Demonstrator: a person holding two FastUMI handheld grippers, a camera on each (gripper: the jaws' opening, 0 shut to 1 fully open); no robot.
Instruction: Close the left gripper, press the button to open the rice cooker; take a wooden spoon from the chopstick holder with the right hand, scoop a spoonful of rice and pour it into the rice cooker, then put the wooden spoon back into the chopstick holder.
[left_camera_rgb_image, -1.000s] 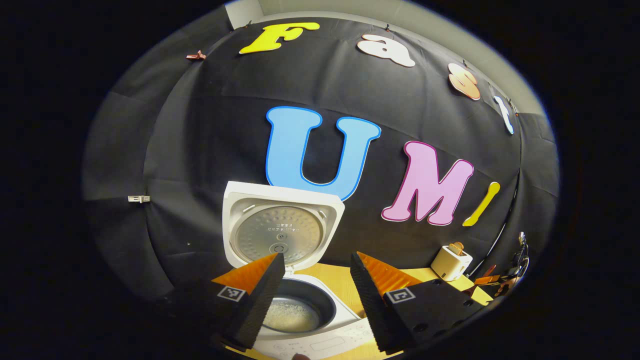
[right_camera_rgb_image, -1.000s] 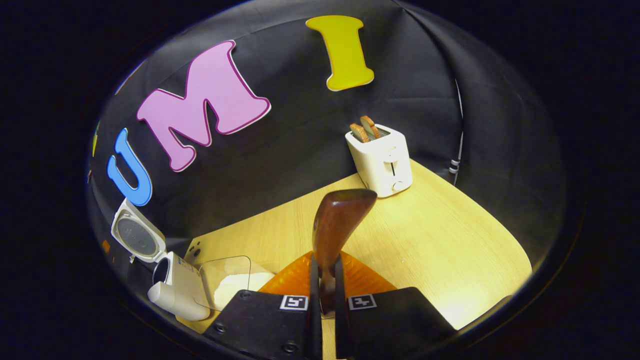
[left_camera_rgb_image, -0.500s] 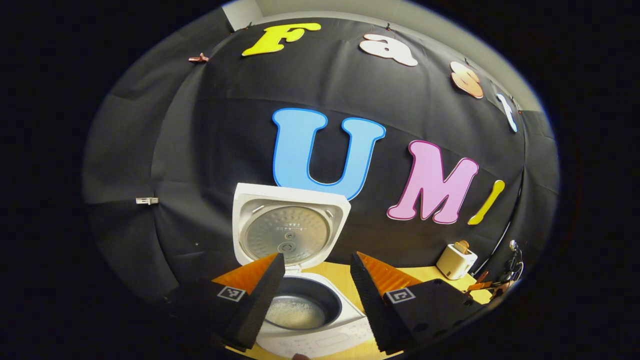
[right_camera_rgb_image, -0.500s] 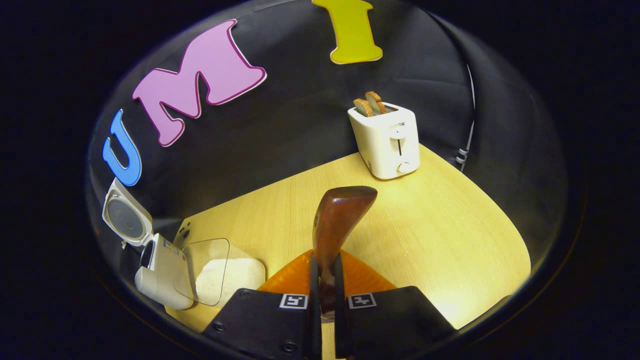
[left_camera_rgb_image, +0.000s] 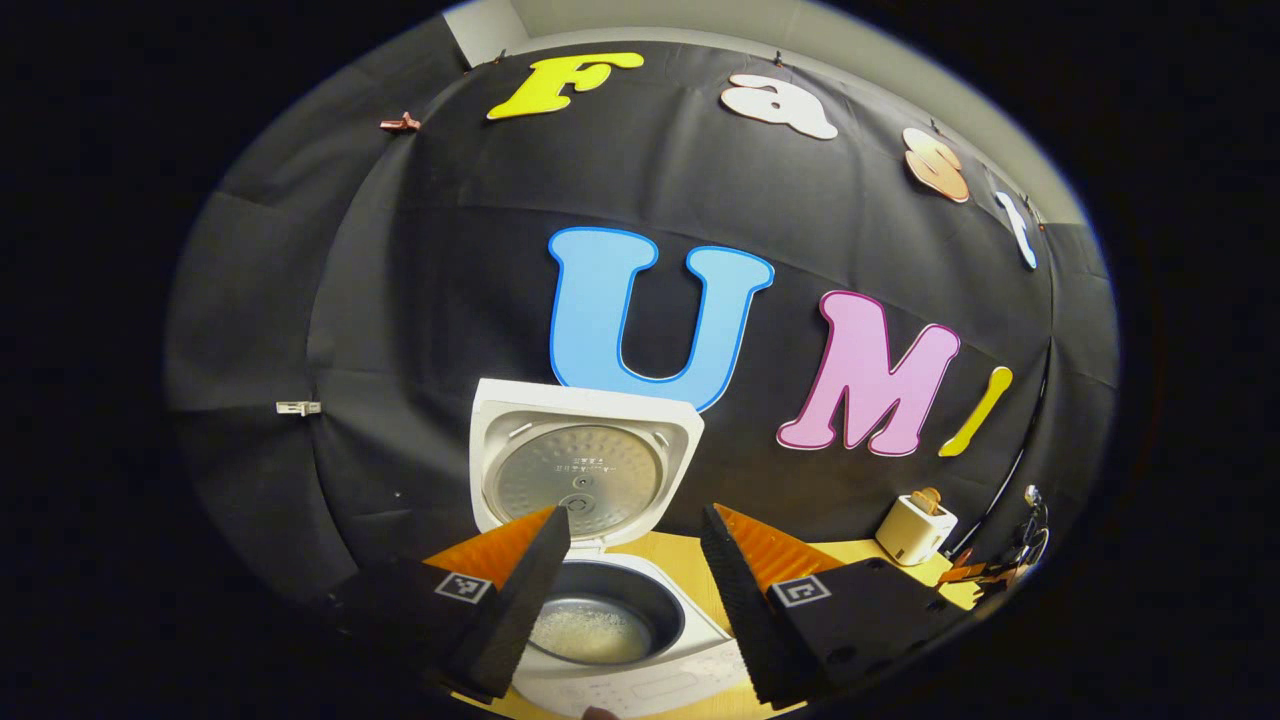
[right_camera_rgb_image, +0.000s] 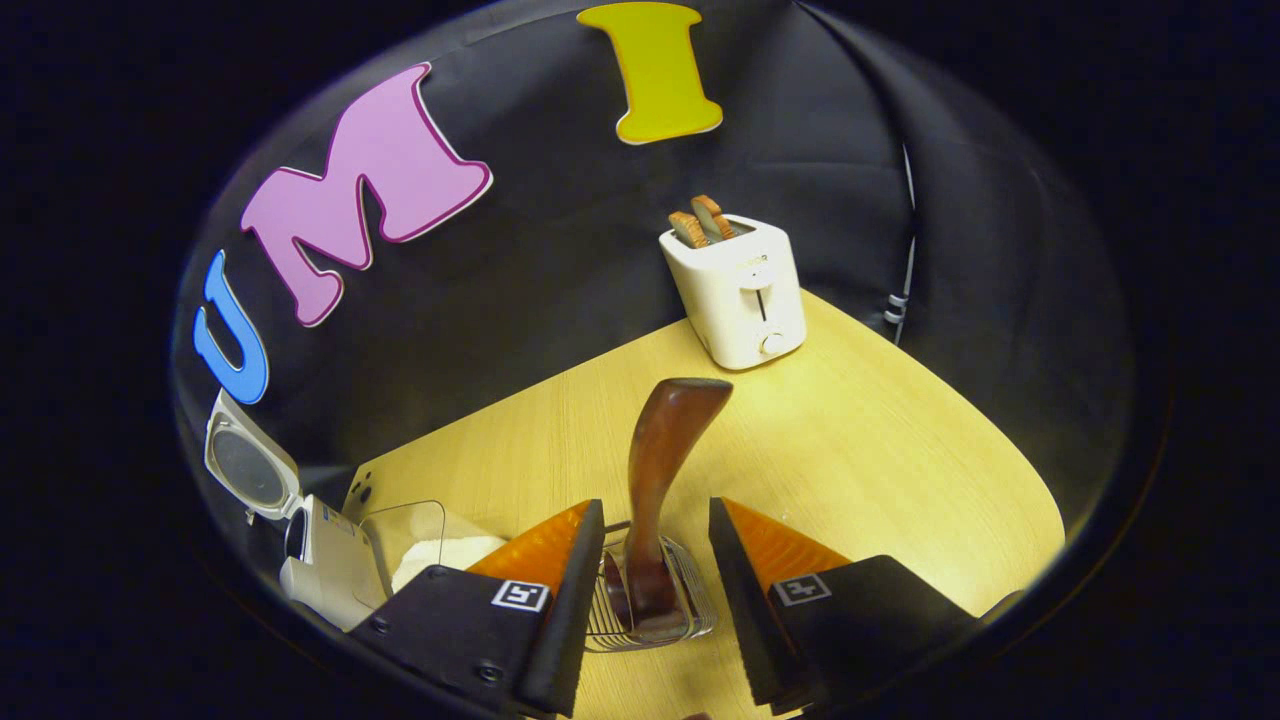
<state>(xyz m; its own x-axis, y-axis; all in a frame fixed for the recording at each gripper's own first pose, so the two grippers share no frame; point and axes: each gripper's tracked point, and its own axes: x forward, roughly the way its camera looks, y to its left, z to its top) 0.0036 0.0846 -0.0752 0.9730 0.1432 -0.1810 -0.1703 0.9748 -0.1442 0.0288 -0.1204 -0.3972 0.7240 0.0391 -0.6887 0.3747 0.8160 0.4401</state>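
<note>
In the right gripper view the dark wooden spoon (right_camera_rgb_image: 662, 470) stands upright in the wire chopstick holder (right_camera_rgb_image: 650, 600) on the table. My right gripper (right_camera_rgb_image: 648, 525) is open, its fingers on either side of the spoon's handle and apart from it. Far left stands the white rice cooker (right_camera_rgb_image: 320, 560) with its lid up. In the left gripper view the rice cooker (left_camera_rgb_image: 610, 620) is open, its lid (left_camera_rgb_image: 580, 465) raised, and rice lies in the inner pot. My left gripper (left_camera_rgb_image: 635, 535) hangs open above the pot, holding nothing.
A clear container of white rice (right_camera_rgb_image: 425, 545) sits beside the cooker. A white toaster (right_camera_rgb_image: 740, 295) with two bread slices stands at the back of the yellow wooden table (right_camera_rgb_image: 880, 470). The toaster (left_camera_rgb_image: 915, 525) and some cables show at far right in the left gripper view.
My right gripper has opened and let go of the spoon, which now stands in the chopstick holder. The left gripper has drawn back slightly from the cooker.
</note>
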